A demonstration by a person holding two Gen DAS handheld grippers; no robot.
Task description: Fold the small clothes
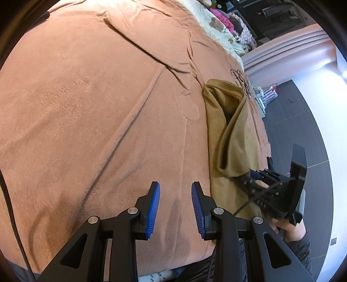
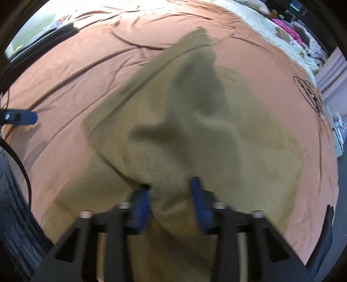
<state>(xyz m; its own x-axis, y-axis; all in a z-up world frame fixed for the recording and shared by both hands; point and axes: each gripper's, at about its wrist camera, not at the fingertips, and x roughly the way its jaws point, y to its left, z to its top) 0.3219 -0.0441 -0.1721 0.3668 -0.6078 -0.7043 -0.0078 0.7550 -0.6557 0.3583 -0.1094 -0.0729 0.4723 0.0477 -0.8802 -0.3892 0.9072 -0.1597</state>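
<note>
An olive-brown garment (image 1: 229, 134) lies on the orange blanket (image 1: 86, 108) near the bed's right edge, with one fold pulled up into a ridge. In the right wrist view the garment (image 2: 173, 121) fills the middle, and my right gripper (image 2: 171, 188) is shut on a bunched fold of it, blurred. From the left wrist view that right gripper (image 1: 251, 173) sits at the lifted fold's near end, held by a person's hand (image 1: 290, 230). My left gripper (image 1: 175, 195) stands open over bare blanket, left of the garment, with nothing between its blue pads. Its fingertip (image 2: 23, 117) shows at the far left.
A cream sheet (image 1: 225, 36) with a pile of colourful clothes (image 1: 223, 17) lies at the far end of the bed. Dark floor (image 1: 303, 130) runs along the bed's right edge. A black cable (image 1: 13, 217) hangs at the left.
</note>
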